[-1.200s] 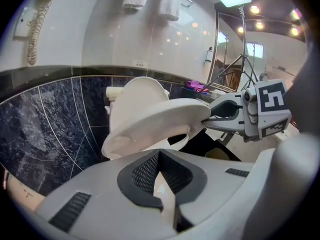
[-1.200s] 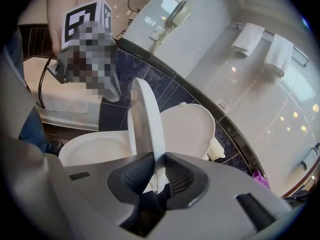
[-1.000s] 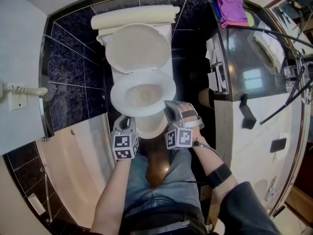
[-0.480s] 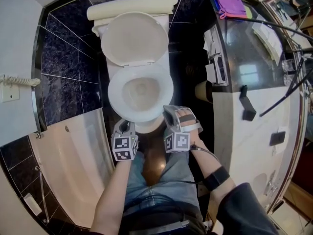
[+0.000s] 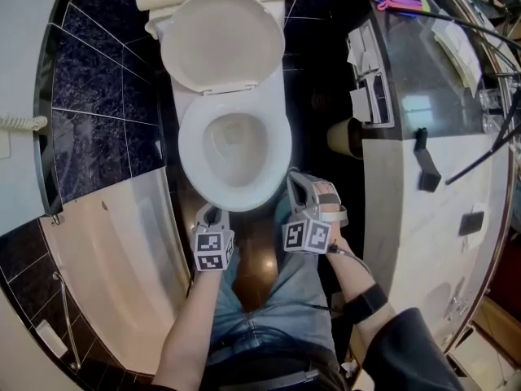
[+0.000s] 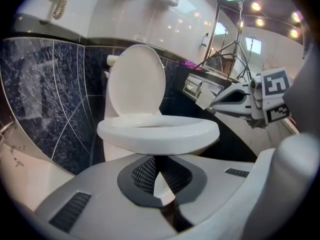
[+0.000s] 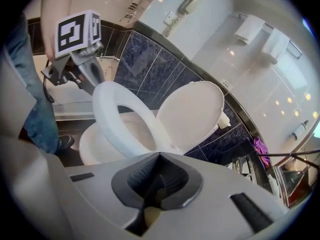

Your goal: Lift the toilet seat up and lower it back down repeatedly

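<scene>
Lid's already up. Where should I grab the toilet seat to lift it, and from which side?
Grip the toilet seat at its front rim, coming in from the front, with one jaw under the overhanging lip. It pivots at the back, below the raised lid, so the front edge should swing up most easily.

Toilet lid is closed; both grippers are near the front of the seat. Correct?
Not quite. The lid is open, standing up behind the seat, as the head view shows. The left gripper and right gripper are near the seat's front.
</scene>
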